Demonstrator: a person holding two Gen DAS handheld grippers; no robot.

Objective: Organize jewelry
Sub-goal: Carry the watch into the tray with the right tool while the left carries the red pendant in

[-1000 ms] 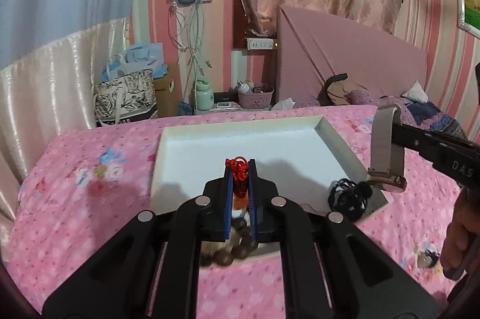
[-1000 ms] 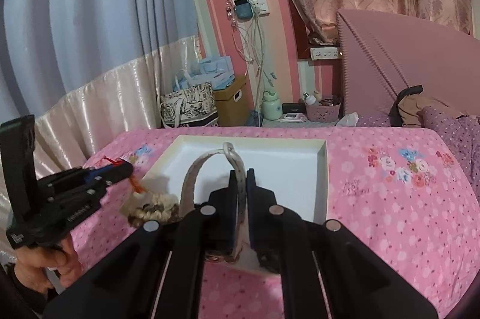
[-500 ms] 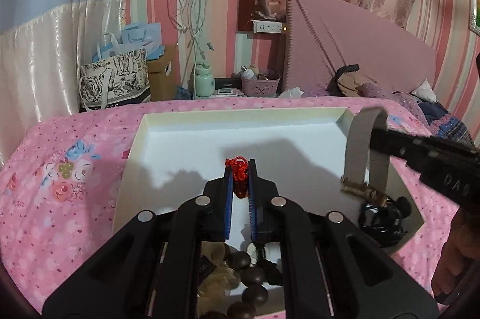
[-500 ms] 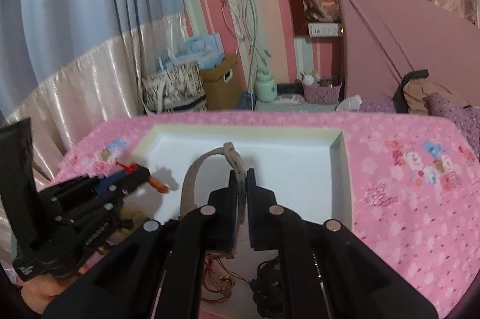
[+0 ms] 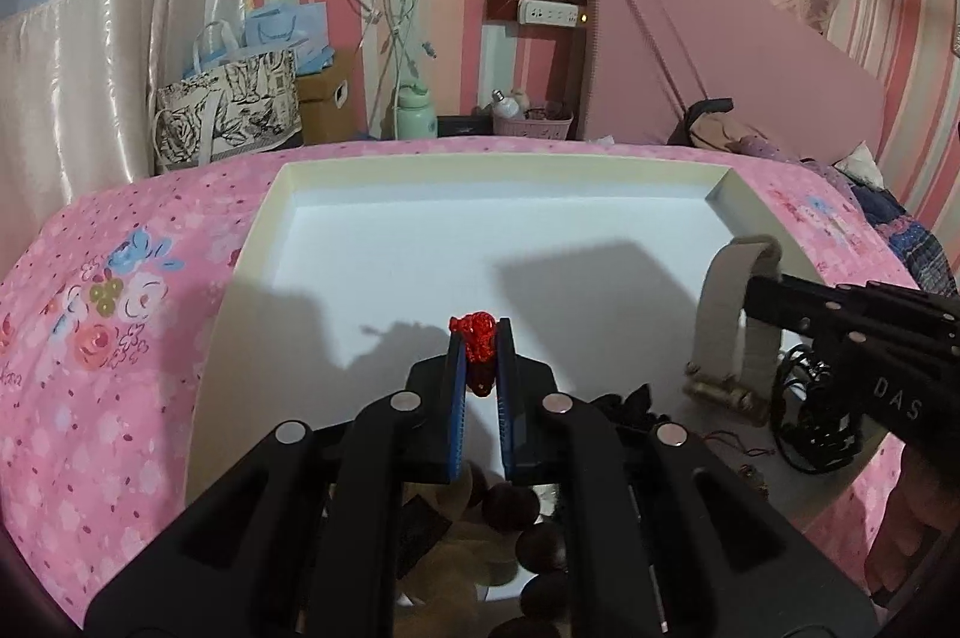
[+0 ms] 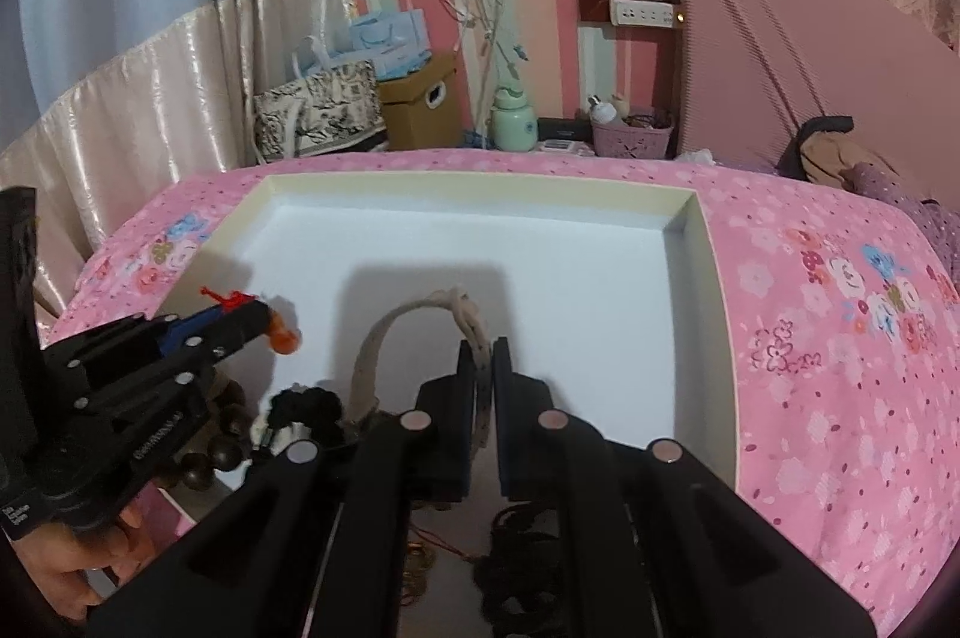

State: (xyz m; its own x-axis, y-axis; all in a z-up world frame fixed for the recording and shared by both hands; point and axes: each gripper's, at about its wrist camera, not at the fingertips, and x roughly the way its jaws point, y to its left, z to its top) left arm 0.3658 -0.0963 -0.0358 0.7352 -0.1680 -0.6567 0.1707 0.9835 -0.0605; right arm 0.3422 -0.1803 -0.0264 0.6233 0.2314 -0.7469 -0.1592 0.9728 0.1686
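A shallow white tray (image 5: 492,170) lies on the pink floral bedspread; it also shows in the right wrist view (image 6: 474,191). My left gripper (image 5: 479,338) is shut on the red knot (image 5: 477,332) of a dark wooden bead bracelet (image 5: 510,509), whose beads hang under the fingers over the tray's near edge. My right gripper (image 6: 483,347) is shut on the beige strap of a watch (image 6: 384,344), low over the tray's near right part; the watch also shows in the left wrist view (image 5: 720,332). The left gripper shows in the right wrist view (image 6: 258,317).
A black cord bundle (image 5: 810,416) and a thin red string piece (image 5: 729,443) lie in the tray's near right corner. A small black item (image 6: 306,407) lies between the grippers. Bags, a box and a green bottle (image 5: 415,113) stand beyond the bed.
Both grippers have moved forward and down over the tray with their loads. The watch now hangs low, near the tray floor beside the black cords.
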